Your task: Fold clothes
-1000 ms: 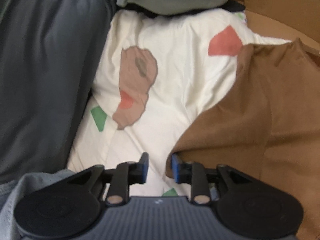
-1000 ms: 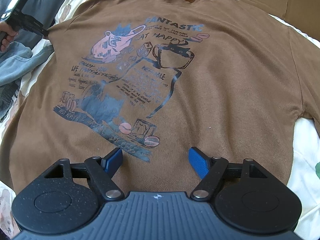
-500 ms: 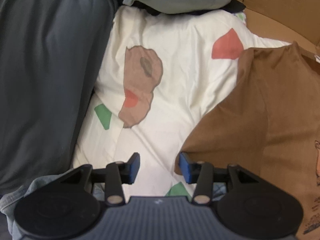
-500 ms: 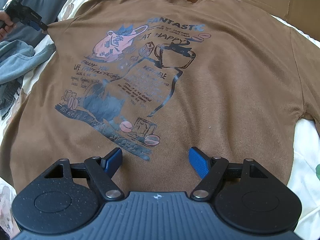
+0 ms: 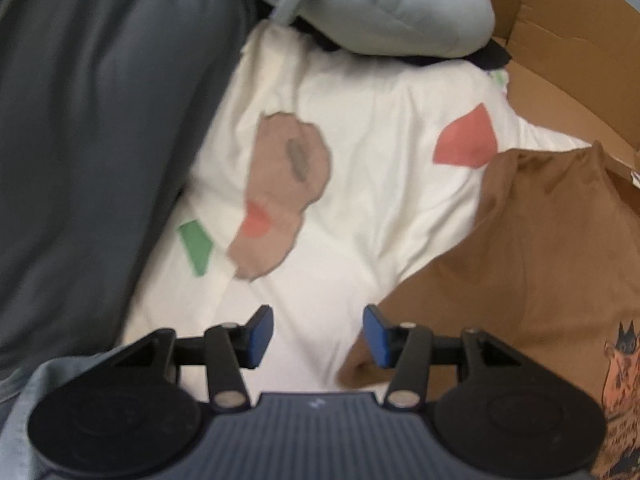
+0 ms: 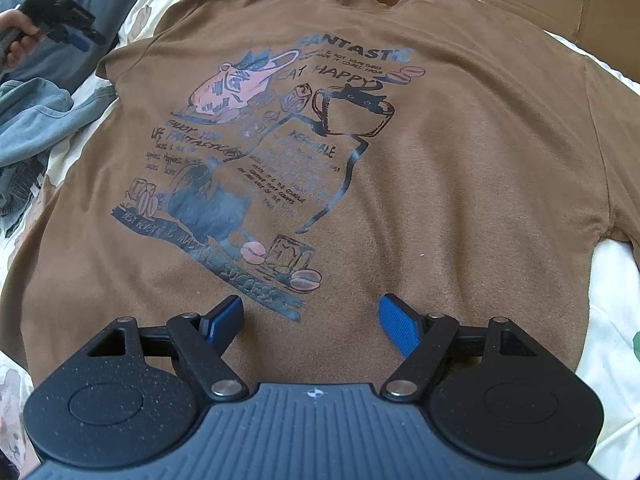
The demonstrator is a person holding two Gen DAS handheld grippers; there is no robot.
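With the tee (image 6: 420, 168) spread face-up on the bed (image 5: 360, 184), my left gripper (image 5: 318, 334) opening its jaws empty beside the sleeve hem (image 5: 404, 304) and my right gripper (image 6: 312, 322) wide and empty over the chest, I'd regrip each sleeve squarely — no bunching.

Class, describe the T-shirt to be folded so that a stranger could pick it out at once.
Start at the white bedsheet with coloured patches. Spread flat on it, printed side up, lies the brown cotton T-shirt. Unlike the plain grey garment and crumpled blue denim beside it, it carries a blue and pink cat-and-coffee print.
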